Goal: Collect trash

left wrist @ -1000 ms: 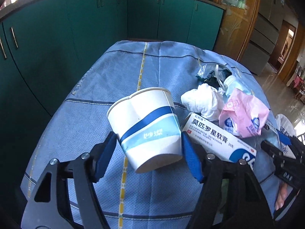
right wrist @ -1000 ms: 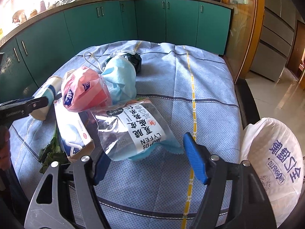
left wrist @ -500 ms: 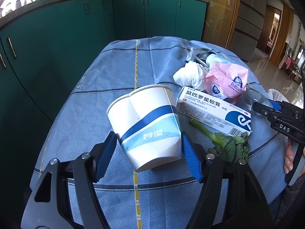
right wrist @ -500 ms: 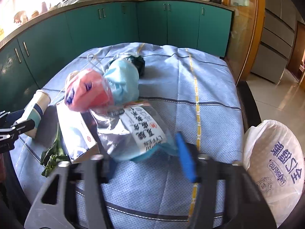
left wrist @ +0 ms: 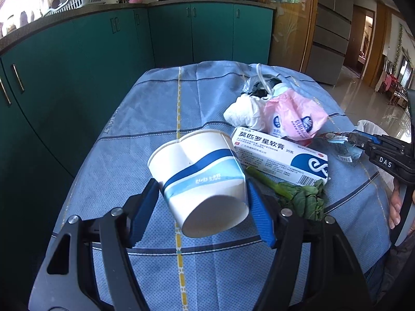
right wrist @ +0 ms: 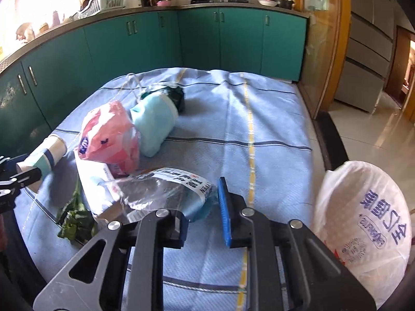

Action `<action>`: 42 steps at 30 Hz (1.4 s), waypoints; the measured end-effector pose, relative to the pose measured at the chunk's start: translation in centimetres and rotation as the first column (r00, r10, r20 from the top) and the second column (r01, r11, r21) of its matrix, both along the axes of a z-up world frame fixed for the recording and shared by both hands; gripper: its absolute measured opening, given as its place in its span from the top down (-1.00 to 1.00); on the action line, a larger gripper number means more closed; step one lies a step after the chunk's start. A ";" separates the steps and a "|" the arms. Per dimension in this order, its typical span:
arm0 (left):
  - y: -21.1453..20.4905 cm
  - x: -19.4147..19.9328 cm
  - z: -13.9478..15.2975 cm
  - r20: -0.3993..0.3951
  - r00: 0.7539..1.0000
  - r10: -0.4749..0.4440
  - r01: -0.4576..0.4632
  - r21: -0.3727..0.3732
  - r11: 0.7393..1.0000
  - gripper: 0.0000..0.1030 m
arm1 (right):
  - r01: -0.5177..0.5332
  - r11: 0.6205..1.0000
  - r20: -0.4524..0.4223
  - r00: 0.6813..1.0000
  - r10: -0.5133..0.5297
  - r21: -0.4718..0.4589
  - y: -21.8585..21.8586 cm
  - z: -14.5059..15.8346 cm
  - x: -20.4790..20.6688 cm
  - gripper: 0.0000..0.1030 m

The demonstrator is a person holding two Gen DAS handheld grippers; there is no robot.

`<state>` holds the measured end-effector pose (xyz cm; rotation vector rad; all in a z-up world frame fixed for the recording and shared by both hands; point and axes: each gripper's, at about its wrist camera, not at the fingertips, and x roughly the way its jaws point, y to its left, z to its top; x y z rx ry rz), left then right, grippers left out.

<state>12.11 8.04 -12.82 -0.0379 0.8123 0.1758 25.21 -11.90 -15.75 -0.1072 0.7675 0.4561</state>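
Green-cabinet kitchen, blue-cloth counter (right wrist: 272,129). Left tongs (left wrist: 202,199) clamp the paper cup (left wrist: 199,176). Right tongs (right wrist: 202,207) have just closed, pinching the clear wrapper (right wrist: 166,189). White trash bag (right wrist: 363,223) right of them; next, probably lift and drop in.

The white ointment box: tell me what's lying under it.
The white ointment box lies over a leafy green vegetable; its stalk runs under the box's near edge, and its leaves stick out. The stalk's far end is hidden, as is anything else beneath.
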 end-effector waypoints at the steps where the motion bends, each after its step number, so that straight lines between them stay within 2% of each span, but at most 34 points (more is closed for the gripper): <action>1: -0.2 -0.1 0.1 0.004 1.000 -0.007 0.007 0.002 1.000 -0.34 | 0.012 1.000 -0.001 1.000 -0.012 -0.003 -0.3 -0.1 0.0 0.58; 5: -0.8 0.0 0.1 0.007 1.000 -0.028 0.028 0.006 1.000 -0.34 | 0.050 0.999 -0.020 0.999 -0.050 -0.008 -1.5 -0.4 0.0 0.58; 9: -1.1 0.0 -0.1 0.000 0.999 -0.034 0.034 0.007 0.999 -0.34 | 0.023 0.999 -0.051 0.998 -0.024 -0.023 -1.3 -1.2 0.0 0.54; 11: -1.1 0.0 -0.2 -0.002 0.999 -0.035 0.035 0.007 0.999 -0.34 | -0.014 0.999 -0.053 0.999 0.013 -0.029 -0.7 -1.2 -0.4 0.33; 13: -1.1 0.0 -0.2 -0.003 0.999 -0.034 0.034 0.007 0.999 -0.34 | -0.052 0.998 -0.055 0.997 0.051 -0.018 -0.2 -1.2 -0.7 -0.26; 16: -1.1 0.0 -0.2 -0.003 0.999 -0.035 0.035 0.006 0.999 -0.34 | -0.114 0.993 -0.041 0.993 0.114 -0.001 0.5 -0.9 -1.6 -0.52; 19: -1.0 0.1 -0.4 -0.007 0.999 -0.035 0.035 0.007 0.999 -0.34 | -0.170 0.985 -0.037 0.985 0.171 0.021 0.9 -0.6 -2.2 -0.62; 22: -1.0 0.2 -0.6 -0.014 0.999 -0.037 0.037 0.005 0.999 -0.34 | -0.150 0.989 -0.020 0.988 0.150 0.011 1.0 -0.4 -2.2 -0.64; 25: -1.1 0.3 -0.9 -0.020 0.999 -0.042 0.042 0.007 0.999 -0.34 | -0.051 0.999 -0.015 0.999 0.051 0.005 0.2 -0.5 -1.1 -0.66; 29: -1.3 0.4 -1.2 -0.025 0.998 -0.051 0.051 0.004 0.999 -0.34 | 0.013 1.000 -0.061 0.998 -0.012 0.018 -0.1 -1.1 0.6 -0.67; 33: -1.1 0.3 -1.3 -0.026 0.999 -0.048 0.048 -0.008 0.999 -0.34 | -0.017 1.000 -0.085 0.996 0.017 0.008 0.9 -1.9 1.1 -0.65; 37: -0.8 0.3 -1.2 -0.026 0.999 -0.037 0.037 -0.008 0.999 -0.34 | -0.061 0.998 -0.090 0.994 0.063 0.021 1.3 -1.9 0.7 -0.37; 42: -0.6 0.3 -1.3 -0.027 0.999 -0.027 0.027 -0.010 1.000 -0.34 | -0.058 0.998 -0.099 0.993 0.059 0.008 1.3 -2.2 0.7 -0.36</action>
